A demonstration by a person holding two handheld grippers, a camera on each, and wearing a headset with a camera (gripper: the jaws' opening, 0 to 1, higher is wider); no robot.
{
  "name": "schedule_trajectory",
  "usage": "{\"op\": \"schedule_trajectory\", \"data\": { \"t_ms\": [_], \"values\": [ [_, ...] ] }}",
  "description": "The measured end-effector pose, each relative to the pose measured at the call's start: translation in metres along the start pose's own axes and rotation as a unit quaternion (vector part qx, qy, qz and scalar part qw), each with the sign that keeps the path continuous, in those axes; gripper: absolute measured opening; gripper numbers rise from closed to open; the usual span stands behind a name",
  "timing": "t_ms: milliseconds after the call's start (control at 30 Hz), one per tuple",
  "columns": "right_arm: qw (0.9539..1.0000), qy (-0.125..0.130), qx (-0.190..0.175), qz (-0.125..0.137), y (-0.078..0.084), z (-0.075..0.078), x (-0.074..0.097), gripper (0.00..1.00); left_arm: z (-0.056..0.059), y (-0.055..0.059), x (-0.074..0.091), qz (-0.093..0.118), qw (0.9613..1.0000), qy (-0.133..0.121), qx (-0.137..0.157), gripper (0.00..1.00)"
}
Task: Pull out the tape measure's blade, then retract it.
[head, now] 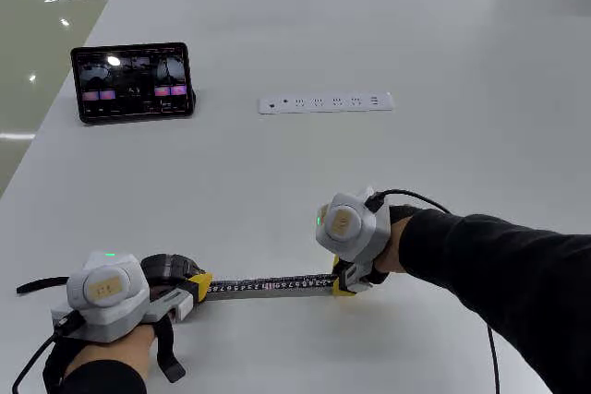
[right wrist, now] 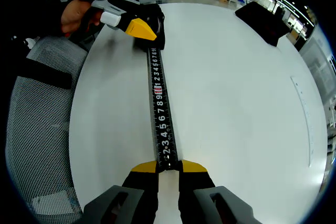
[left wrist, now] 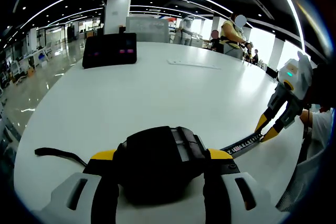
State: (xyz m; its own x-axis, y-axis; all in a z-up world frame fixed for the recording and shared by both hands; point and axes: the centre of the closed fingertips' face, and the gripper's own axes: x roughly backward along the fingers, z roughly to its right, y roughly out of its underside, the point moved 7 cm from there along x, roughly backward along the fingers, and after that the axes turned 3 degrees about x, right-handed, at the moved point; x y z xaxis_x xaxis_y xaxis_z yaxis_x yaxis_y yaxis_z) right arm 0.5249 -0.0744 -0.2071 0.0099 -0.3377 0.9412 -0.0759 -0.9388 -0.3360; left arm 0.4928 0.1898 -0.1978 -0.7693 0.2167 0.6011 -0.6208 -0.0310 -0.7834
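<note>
Tape measure case point(left wrist: 157, 177) observed at lower centre of left gripper view, clamped btwn jaws of left gripper point(left wrist: 160, 156). Blade point(right wrist: 159, 103) is extended flat along the white table point(head: 388, 43), lower left to lower centre of head view (numerals legible in right gripper view). Blade end is pinched by right gripper point(right wrist: 168, 167), jaws closed on it. Tablet point(head: 132, 81) noted upper left, power strip point(head: 326, 102) upper centre, both well apart from work.

2 grippers point(head: 194, 288) point(head: 343, 283), 1 tape measure point(head: 175, 269), 1 tablet point(head: 132, 81), 1 pwr strip point(head: 326, 102), maybe 3 people point(left wrist: 229, 35).
</note>
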Motion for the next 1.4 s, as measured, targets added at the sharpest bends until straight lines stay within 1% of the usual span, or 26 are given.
{"op": "schedule_trajectory", "data": {
  "t_ms": [167, 233, 633, 767, 1133, 1400],
  "values": [
    [1.0, -0.002, 0.005, -0.008, -0.004, 0.0, -0.001, 0.1, 0.0, 0.0, 0.0, -0.001, 1.0, 0.002, 0.0, 0.61],
    [0.9999, -0.002, 0.0, -0.01, -0.005, 0.0, -0.002, 0.1, 0.0, 0.0, 0.0, -0.003, 1.0, 0.002, 0.001, 0.61],
    [0.9999, -0.007, 0.004, -0.01, -0.007, 0.0, -0.002, 0.1, -0.001, 0.0, -0.001, -0.003, 1.0, 0.003, 0.002, 0.61],
    [0.9999, -0.009, -0.002, -0.01, -0.009, 0.0, -0.002, 0.1, -0.001, 0.0, -0.001, -0.004, 1.0, 0.003, 0.003, 0.61],
    [0.9999, -0.006, 0.003, -0.014, -0.013, -0.001, -0.002, 0.11, -0.001, 0.0, -0.001, -0.003, 1.0, 0.003, 0.005, 0.61],
    [0.9999, -0.007, -0.002, -0.012, -0.015, -0.001, -0.001, 0.1, -0.001, 0.0, -0.001, -0.004, 1.0, 0.005, 0.005, 0.61]
  ]
}}
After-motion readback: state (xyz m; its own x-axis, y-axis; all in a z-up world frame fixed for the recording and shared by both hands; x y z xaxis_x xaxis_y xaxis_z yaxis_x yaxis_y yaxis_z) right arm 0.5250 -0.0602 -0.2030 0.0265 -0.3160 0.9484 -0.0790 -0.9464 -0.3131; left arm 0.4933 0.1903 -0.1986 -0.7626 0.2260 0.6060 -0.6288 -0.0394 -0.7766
